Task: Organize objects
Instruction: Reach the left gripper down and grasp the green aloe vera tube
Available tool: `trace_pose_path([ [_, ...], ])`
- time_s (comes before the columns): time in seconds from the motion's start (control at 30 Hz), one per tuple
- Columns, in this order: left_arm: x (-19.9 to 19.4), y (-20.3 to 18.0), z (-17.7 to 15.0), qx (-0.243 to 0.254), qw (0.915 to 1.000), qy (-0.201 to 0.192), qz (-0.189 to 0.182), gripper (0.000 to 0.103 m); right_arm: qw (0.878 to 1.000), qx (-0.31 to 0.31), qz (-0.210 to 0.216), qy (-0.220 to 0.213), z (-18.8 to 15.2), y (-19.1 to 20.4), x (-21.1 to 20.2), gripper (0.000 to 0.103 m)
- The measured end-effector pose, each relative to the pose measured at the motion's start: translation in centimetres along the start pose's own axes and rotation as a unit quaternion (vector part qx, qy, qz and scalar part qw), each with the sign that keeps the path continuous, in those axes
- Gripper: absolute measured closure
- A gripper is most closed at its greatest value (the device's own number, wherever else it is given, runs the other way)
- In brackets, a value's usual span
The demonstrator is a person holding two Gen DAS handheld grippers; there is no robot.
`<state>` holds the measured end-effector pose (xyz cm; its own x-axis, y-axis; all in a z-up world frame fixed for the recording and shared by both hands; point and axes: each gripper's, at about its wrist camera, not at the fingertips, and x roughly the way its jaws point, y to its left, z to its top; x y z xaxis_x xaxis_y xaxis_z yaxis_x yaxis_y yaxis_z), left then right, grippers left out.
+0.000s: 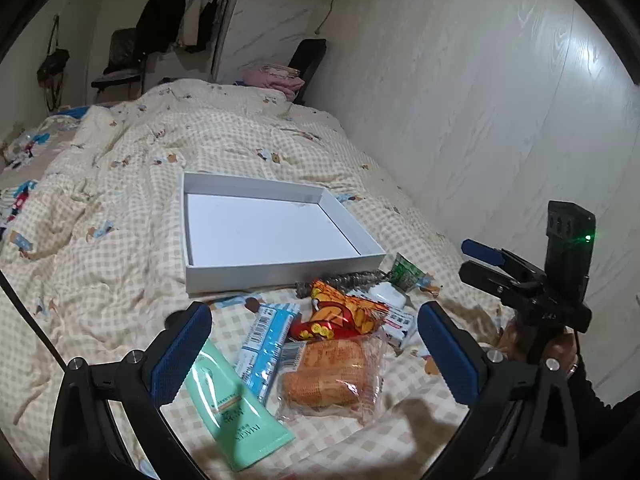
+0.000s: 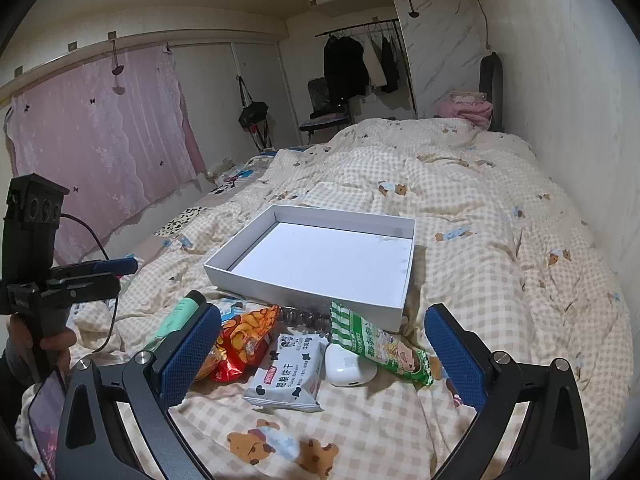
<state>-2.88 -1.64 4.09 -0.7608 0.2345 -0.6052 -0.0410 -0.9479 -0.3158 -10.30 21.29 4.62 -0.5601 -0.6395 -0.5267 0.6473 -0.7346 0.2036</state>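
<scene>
An empty shallow white box (image 1: 280, 272) (image 2: 304, 292) lies on the bed. In front of it sits a heap of small items: a mint-green tube (image 1: 228, 408) (image 2: 176, 316), a blue-and-white packet (image 1: 268, 348), wrapped bread (image 1: 332, 376), a red-orange snack bag (image 1: 340, 316) (image 2: 240, 340), a black-and-white biscuit pack (image 2: 288, 368), a white earbuds case (image 2: 348, 364) and a green packet (image 2: 380, 344). My left gripper (image 1: 316, 352) hovers open above the tube, packet and bread. My right gripper (image 2: 324, 352) hovers open over the biscuit pack and earbuds case. Neither touches anything.
A checked cream quilt (image 1: 140, 208) covers the bed, rumpled at the left. A pale wall (image 1: 480, 120) runs close along the right side. Chairs, a clothes rail and a pink curtain (image 2: 100, 140) stand farther back. A dark beaded item (image 2: 300, 316) lies against the box front.
</scene>
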Motion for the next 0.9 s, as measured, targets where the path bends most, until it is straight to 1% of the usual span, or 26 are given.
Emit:
trace_pose_path([
  [0.07, 0.2, 0.0, -0.1, 0.001, 1.0000, 0.004, 0.001, 0.000, 1.000, 0.002, 0.001, 0.000, -0.1, 0.0, 0.1, 0.001],
  [0.17, 0.3, 0.2, 0.0, -0.004, 0.9997, -0.001, 0.022, 0.000, 1.000, 0.001, 0.001, 0.000, 0.0, 0.0, 0.0, 0.001],
  [0.2, 0.3, 0.3, 0.1, -0.007, 0.9997, -0.003, 0.023, 0.000, 1.000, 0.000, 0.002, 0.001, 0.0, 0.1, 0.0, 0.001],
  [0.43, -0.4, -0.6, 0.2, 0.015, 0.9997, -0.018, 0.005, 0.000, 1.000, -0.001, 0.003, 0.003, 0.0, 0.1, 0.3, 0.001],
  [0.57, -0.2, -0.6, 0.1, 0.015, 0.9999, -0.002, 0.002, 0.000, 1.000, -0.003, 0.004, 0.002, -0.1, 0.1, 0.3, 0.001],
  [0.63, 0.2, -0.4, 0.3, 0.000, 0.9999, 0.014, -0.004, 0.000, 1.000, -0.002, 0.004, 0.003, 0.0, 0.1, 0.4, 0.001],
  [0.67, 0.5, -0.4, 0.4, 0.000, 0.9997, 0.021, 0.008, 0.000, 1.000, -0.001, 0.005, 0.005, -0.1, 0.0, 0.5, 0.001],
  [0.73, 0.5, -0.1, 0.4, 0.003, 0.9985, 0.020, 0.051, 0.000, 1.000, 0.002, 0.005, 0.010, 0.0, -0.1, 0.7, 0.001],
  [0.77, 0.5, 0.4, 0.4, -0.004, 0.9975, 0.018, 0.068, 0.000, 1.000, 0.002, 0.004, 0.010, 0.0, -0.2, 0.7, 0.001],
  [0.83, 0.4, 1.6, 0.5, -0.026, 0.9955, 0.017, 0.090, 0.000, 1.000, -0.001, 0.004, 0.010, 0.1, -0.3, 0.6, 0.001],
  [0.9, 0.7, 2.6, 0.4, -0.047, 0.9912, 0.027, 0.121, 0.000, 1.000, -0.006, -0.004, 0.009, 0.2, -0.3, 0.5, 0.001],
])
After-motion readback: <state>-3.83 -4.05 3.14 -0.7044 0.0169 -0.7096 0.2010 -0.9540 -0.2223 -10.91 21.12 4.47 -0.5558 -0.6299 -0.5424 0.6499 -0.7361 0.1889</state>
